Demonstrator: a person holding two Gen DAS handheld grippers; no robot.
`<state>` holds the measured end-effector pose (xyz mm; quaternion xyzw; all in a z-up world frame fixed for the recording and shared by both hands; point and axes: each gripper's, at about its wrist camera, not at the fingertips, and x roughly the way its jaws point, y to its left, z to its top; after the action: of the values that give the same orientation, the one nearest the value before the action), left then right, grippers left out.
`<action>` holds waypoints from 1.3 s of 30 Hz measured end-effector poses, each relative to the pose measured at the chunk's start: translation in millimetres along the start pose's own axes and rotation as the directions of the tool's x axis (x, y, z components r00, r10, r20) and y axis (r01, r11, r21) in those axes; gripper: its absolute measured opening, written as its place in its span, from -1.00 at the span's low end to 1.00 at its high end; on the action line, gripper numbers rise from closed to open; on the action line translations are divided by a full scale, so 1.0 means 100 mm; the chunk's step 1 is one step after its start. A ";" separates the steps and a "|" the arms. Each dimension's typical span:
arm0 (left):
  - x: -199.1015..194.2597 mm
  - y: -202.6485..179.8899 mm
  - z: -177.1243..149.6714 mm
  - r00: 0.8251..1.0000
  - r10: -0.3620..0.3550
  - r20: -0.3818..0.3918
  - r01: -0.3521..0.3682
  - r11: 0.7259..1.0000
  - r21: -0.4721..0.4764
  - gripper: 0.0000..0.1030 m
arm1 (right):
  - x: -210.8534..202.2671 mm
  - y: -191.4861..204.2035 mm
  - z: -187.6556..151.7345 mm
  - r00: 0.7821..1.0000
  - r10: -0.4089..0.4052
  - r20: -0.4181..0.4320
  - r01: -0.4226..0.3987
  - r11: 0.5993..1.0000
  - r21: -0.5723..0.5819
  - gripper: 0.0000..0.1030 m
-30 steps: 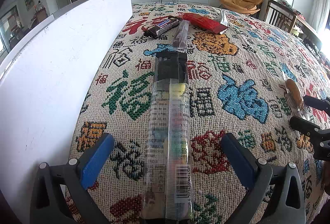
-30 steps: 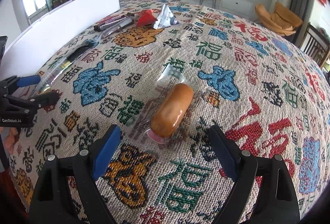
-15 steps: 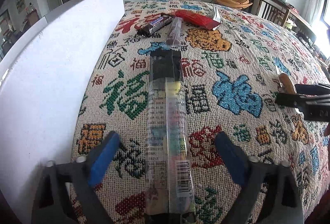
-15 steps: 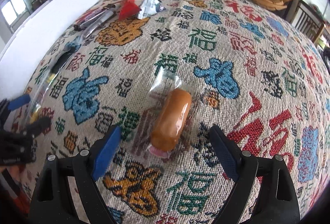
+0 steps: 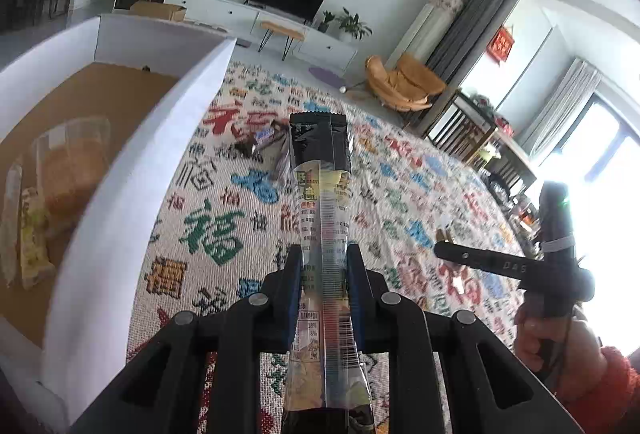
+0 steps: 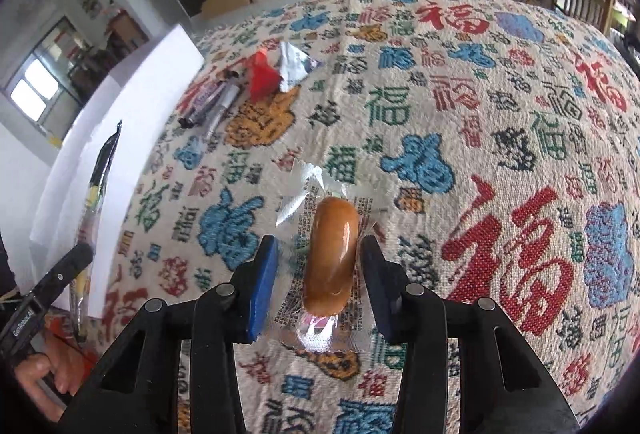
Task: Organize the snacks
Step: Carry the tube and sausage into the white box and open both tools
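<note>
My left gripper [image 5: 320,262] is shut on a long clear-and-black snack packet [image 5: 320,194] and holds it lifted above the patterned cloth, beside the white box [image 5: 160,138]. That packet also shows at the left of the right wrist view [image 6: 98,178]. My right gripper [image 6: 318,258] has its jaws closed in around a wrapped orange sausage [image 6: 332,254] on the cloth; the left pad shows a small gap to the wrapper. The right gripper shows in the left wrist view [image 5: 500,266].
The white box has a brown floor holding several snack packets [image 5: 60,170]. More snacks lie at the far side of the cloth: a red packet [image 6: 262,78], a silver wrapper [image 6: 294,64] and dark bars [image 6: 212,102]. The cloth [image 6: 480,154] covers the whole table.
My left gripper closed on the long packet and lifted it off the cloth, so the box's inside shows. My right gripper moved forward and narrowed around the sausage.
</note>
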<state>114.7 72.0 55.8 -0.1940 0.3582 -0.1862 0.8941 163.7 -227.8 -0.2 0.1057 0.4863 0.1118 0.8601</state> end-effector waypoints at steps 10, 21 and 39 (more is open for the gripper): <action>-1.20 0.94 0.84 0.956 0.259 0.134 -0.251 0.965 -0.075 -0.60 | -0.34 2.07 0.62 0.922 0.386 0.031 -0.368 0.899 -0.239 -0.12; -1.13 1.59 0.67 0.857 0.511 0.066 -0.494 0.851 -0.176 0.53 | 0.28 2.76 0.26 0.890 0.440 -0.122 -0.456 0.847 -0.274 0.36; 1.37 -0.54 -0.31 0.924 0.353 -0.148 -0.294 0.902 0.317 0.92 | 0.25 -0.60 -0.02 0.958 -0.269 0.098 0.272 0.962 -0.014 0.43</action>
<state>174.2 -45.7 -17.0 0.0211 0.4429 -0.1037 0.8903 179.6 -277.9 -39.0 0.0315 0.4531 -0.0054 0.8909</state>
